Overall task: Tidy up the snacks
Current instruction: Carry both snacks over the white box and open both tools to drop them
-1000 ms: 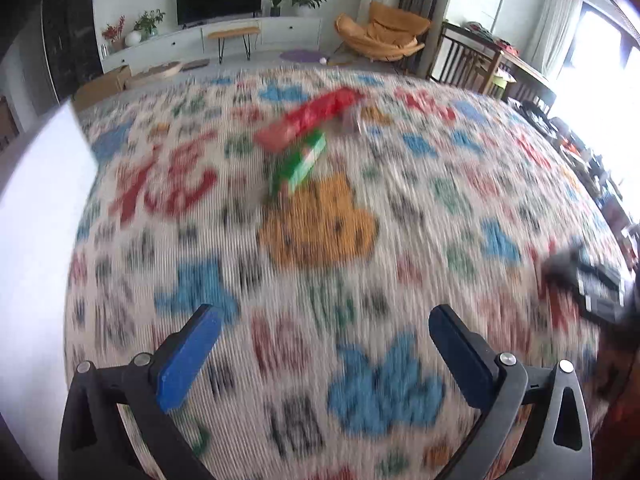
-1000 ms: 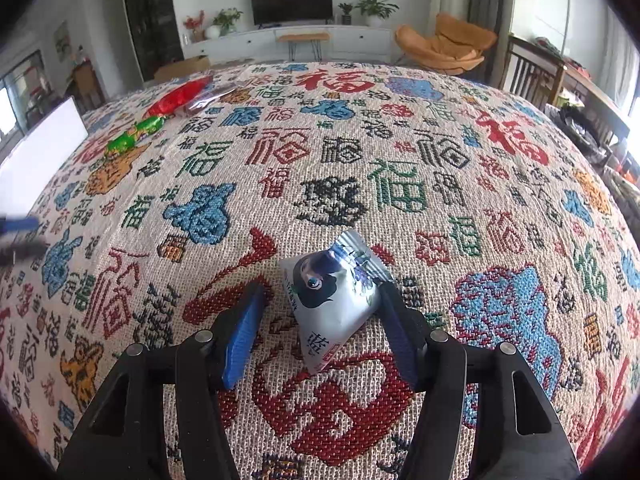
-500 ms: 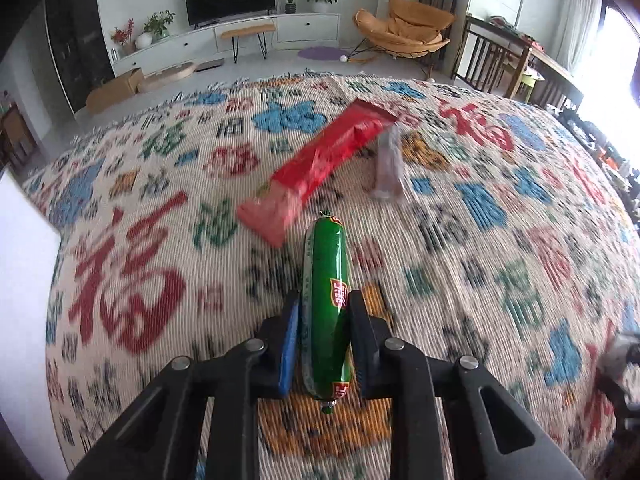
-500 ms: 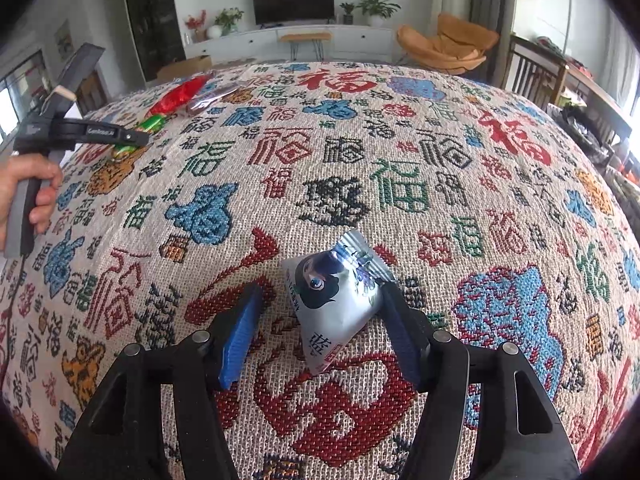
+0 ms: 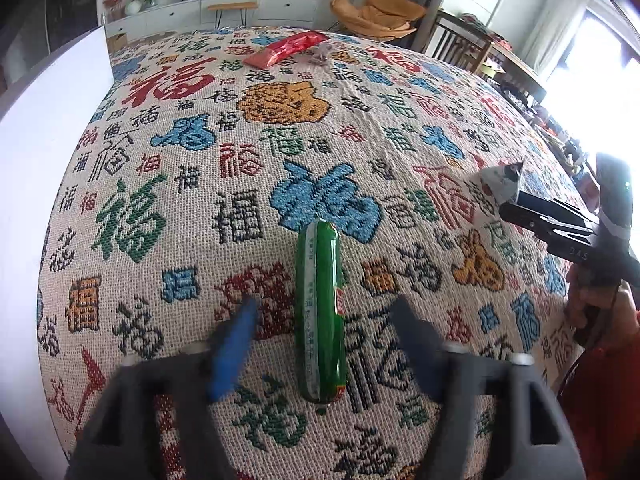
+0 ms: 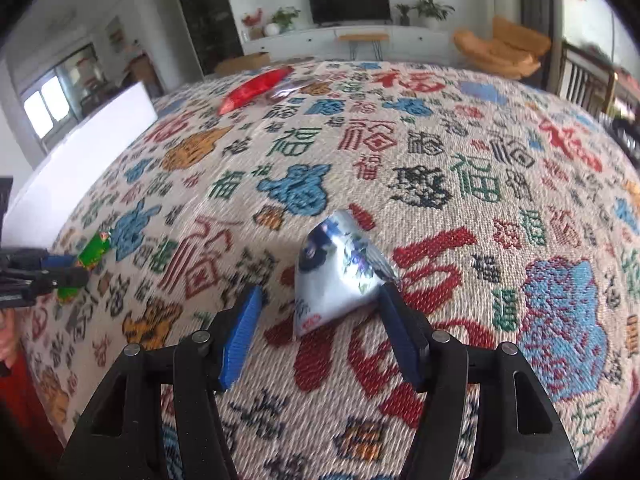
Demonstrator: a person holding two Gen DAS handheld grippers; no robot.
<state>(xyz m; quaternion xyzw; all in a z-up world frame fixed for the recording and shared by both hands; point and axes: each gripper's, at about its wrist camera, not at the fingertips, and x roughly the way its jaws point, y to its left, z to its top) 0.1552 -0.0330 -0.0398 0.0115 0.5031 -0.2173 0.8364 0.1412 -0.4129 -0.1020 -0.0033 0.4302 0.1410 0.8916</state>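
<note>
- Sausage [image 5: 320, 316], green-wrapped, lies flat on the patterned cloth [image 5: 248, 152] between the left gripper [image 5: 324, 340]; its jaws have just been opening and stand clear of it.
- Only the right view shows the silver packet [image 6: 340, 276] between the right gripper [image 6: 320, 308], one pad touching, jaws apart.
- A red packet [image 5: 286, 49] lies far off; a white board [image 5: 48, 128] borders the tabletop.
</note>
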